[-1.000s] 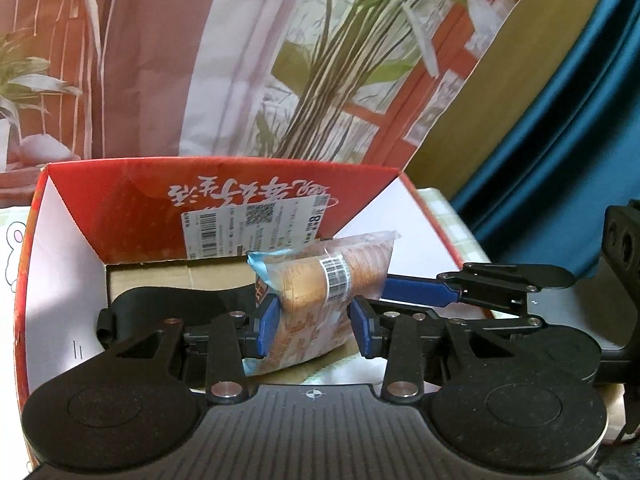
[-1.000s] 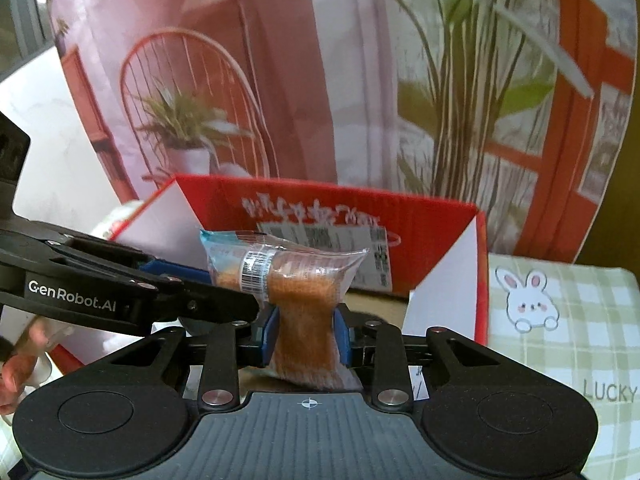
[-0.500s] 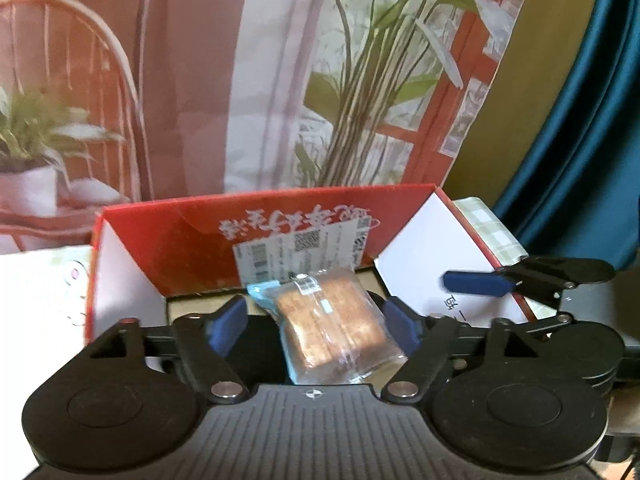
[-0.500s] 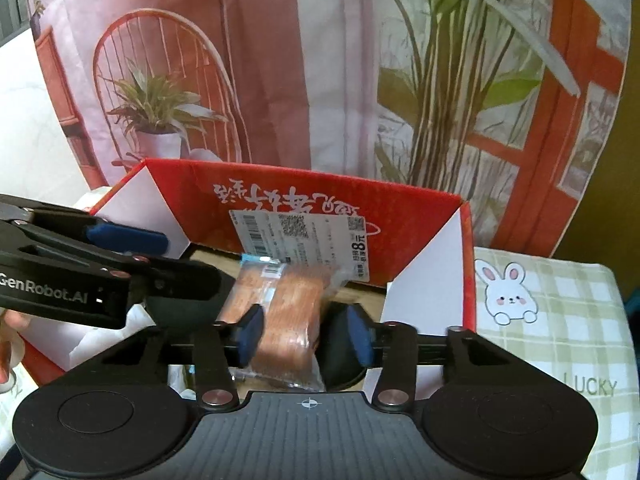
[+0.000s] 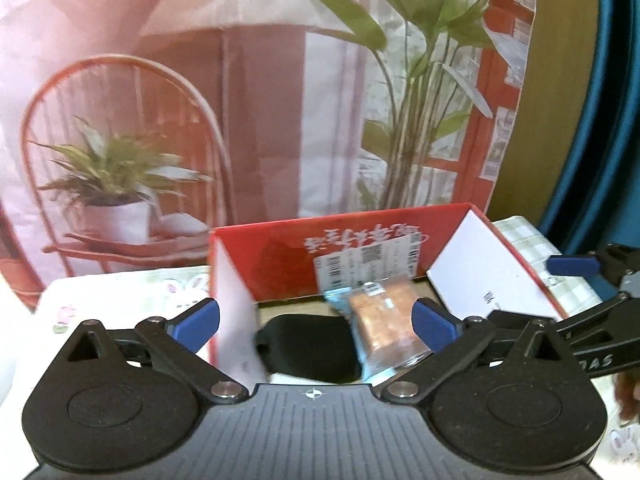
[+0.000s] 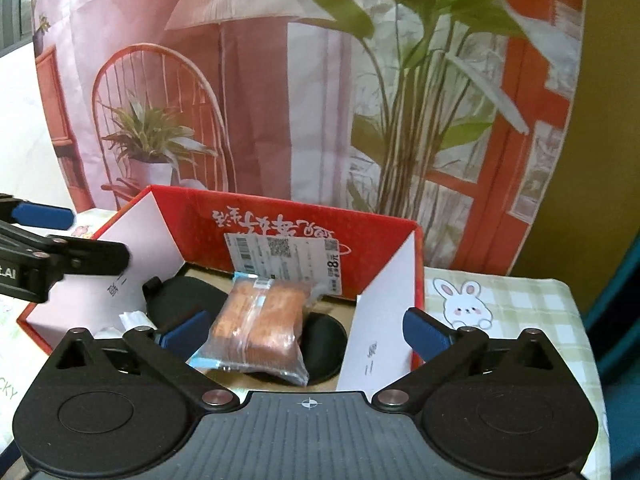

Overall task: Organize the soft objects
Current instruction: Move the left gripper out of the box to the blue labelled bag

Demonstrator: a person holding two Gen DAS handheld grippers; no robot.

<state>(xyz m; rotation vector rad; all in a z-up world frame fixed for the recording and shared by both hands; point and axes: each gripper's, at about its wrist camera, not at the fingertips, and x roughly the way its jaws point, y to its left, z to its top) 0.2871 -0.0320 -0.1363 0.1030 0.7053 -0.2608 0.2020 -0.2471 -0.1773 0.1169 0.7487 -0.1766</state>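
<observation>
Your left gripper [image 5: 314, 322]: fingers spread wide, holding nothing | your right gripper [image 6: 306, 330]: fingers spread wide, holding nothing | snack packet [image 6: 258, 328]: lying inside the red box [image 6: 280, 216], on a black item [image 6: 180, 296], at 12 o'clock from both grippers | box sits on a checked cloth [image 6: 520, 312] | white label [image 6: 286, 258] on the far wall.

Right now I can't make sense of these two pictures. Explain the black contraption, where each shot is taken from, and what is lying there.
No robot arm here: a person holds a hand-held gripper in each hand, with a camera looking along its blue-tipped fingers. One picture is from the left gripper, the other from the right gripper. Both are open and hold nothing. Ahead is a red box on a checked cloth. Inside lies a wrapped cake on something black.
</observation>
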